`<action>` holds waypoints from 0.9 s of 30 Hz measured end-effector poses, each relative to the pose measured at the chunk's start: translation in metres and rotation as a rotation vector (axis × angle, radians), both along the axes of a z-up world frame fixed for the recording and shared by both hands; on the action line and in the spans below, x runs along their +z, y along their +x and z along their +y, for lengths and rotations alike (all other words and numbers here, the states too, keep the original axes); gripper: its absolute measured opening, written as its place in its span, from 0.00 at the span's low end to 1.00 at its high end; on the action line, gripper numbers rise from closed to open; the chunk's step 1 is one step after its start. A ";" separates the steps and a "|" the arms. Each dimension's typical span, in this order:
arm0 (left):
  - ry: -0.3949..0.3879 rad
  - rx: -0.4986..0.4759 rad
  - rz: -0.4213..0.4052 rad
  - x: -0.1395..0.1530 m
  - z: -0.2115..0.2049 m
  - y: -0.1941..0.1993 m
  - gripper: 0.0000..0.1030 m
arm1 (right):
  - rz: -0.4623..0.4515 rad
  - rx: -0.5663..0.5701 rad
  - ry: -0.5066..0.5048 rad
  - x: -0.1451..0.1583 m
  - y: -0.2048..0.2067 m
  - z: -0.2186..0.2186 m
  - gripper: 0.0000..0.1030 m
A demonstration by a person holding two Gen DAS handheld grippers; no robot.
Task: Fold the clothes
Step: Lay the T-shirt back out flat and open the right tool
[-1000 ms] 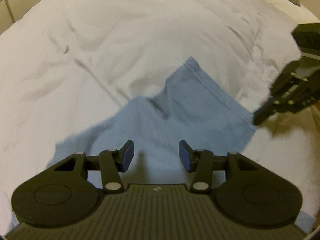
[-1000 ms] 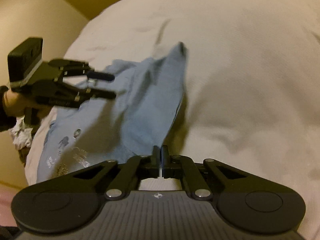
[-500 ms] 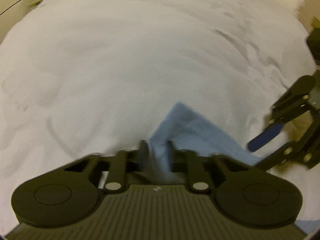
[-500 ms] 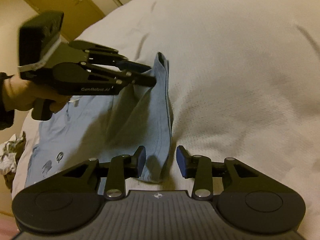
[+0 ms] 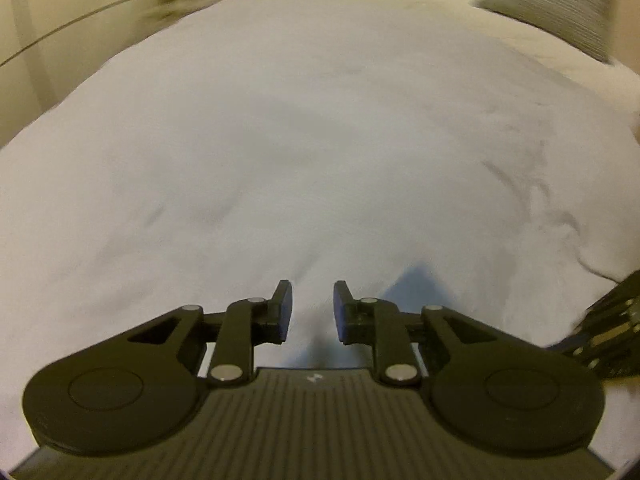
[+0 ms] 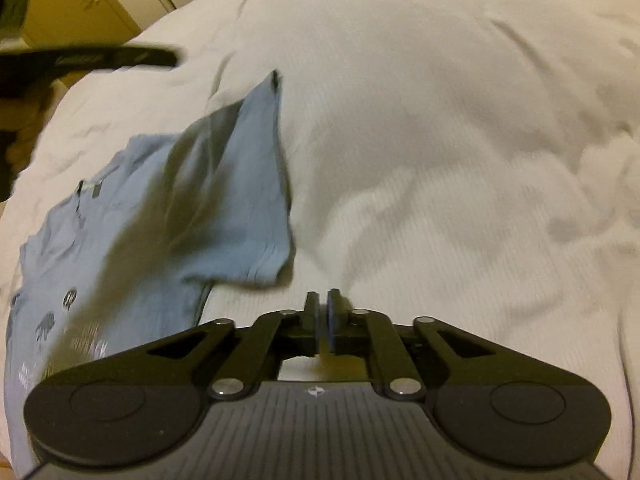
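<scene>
A light blue T-shirt with a dark print lies on the white bedding, left of my right gripper. One flap is folded over its body, and that flap's edge ends just left of the fingertips. The right gripper is shut with nothing visible between its pads and sits over bare bedding. My left gripper is open and empty above the bedding. Only a small blue corner of the shirt shows behind its right finger. In the right wrist view the left gripper is a blurred dark bar at the upper left.
The white duvet fills most of both views, with creases on its right side. A grey pillow lies at the far right end. A wooden door and a wall stand beyond the bed's left edge. The right gripper's body shows at the left wrist view's right edge.
The left gripper, shut on the shirt half a second ago, has let go and lifted away. The right gripper, open around the shirt's edge, has shut and moved right. The flap has dropped.
</scene>
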State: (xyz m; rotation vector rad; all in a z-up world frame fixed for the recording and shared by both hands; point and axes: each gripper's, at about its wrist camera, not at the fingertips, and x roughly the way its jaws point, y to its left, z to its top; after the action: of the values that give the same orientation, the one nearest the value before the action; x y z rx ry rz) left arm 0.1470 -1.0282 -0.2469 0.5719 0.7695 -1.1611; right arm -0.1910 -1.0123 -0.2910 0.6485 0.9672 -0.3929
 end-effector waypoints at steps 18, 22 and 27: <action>0.355 0.402 0.133 -0.006 0.374 -0.117 0.30 | 0.195 0.099 -0.117 0.064 -0.030 0.160 0.40; 0.283 0.370 0.148 0.009 0.421 -0.134 0.30 | 0.188 0.113 -0.186 0.097 -0.029 0.230 0.43; 0.235 0.320 0.140 0.029 0.476 -0.144 0.35 | 0.213 0.151 -0.294 0.134 -0.030 0.336 0.56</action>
State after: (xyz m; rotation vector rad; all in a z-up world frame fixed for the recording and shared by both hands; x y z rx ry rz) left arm 0.0028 -0.5520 -0.2181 0.5407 1.0851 -0.8264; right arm -0.2214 -0.6765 -0.1569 0.2676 1.1262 -0.4651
